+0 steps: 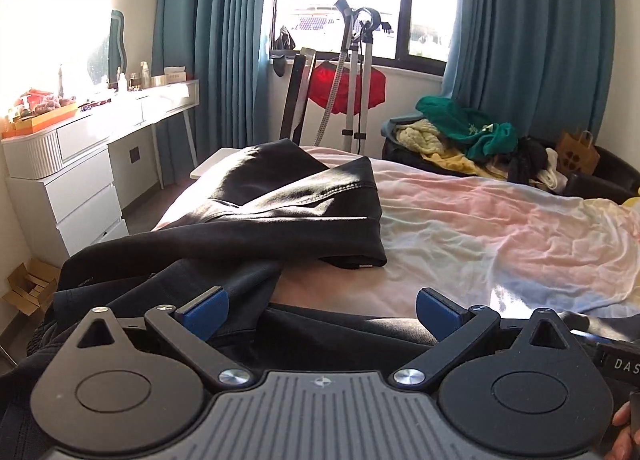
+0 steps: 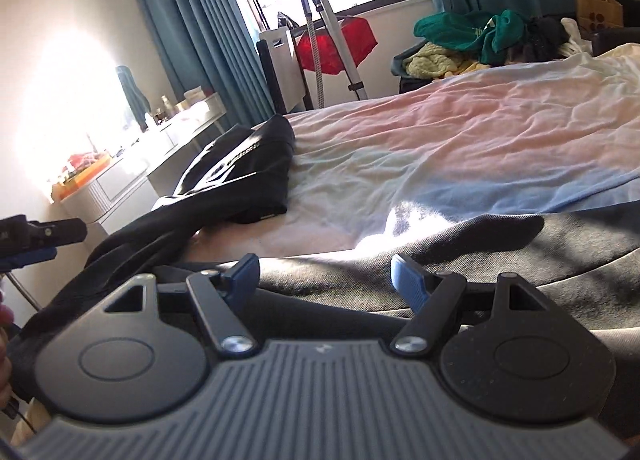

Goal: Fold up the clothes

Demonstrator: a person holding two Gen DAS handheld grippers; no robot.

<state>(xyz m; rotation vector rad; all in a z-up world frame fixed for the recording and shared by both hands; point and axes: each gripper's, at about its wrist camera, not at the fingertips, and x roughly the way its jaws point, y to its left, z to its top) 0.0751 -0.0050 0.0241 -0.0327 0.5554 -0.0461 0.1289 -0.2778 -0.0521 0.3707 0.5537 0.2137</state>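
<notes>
Both jaws spread wide, black garment (image 1: 256, 220) at bed (image 1: 500, 220) edge

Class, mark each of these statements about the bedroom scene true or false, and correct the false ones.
1. Both grippers have their jaws spread apart. True: the left gripper and the right gripper are open and hold nothing.
2. The curtains are red. False: they are teal.
3. A black garment lies on the bed sheet. True.
4. The pile of clothes sits on the white dresser. False: it sits at the far side of the bed, under the window.
5. The brown paper bag hangs from the left gripper. False: it stands beyond the bed.
</notes>
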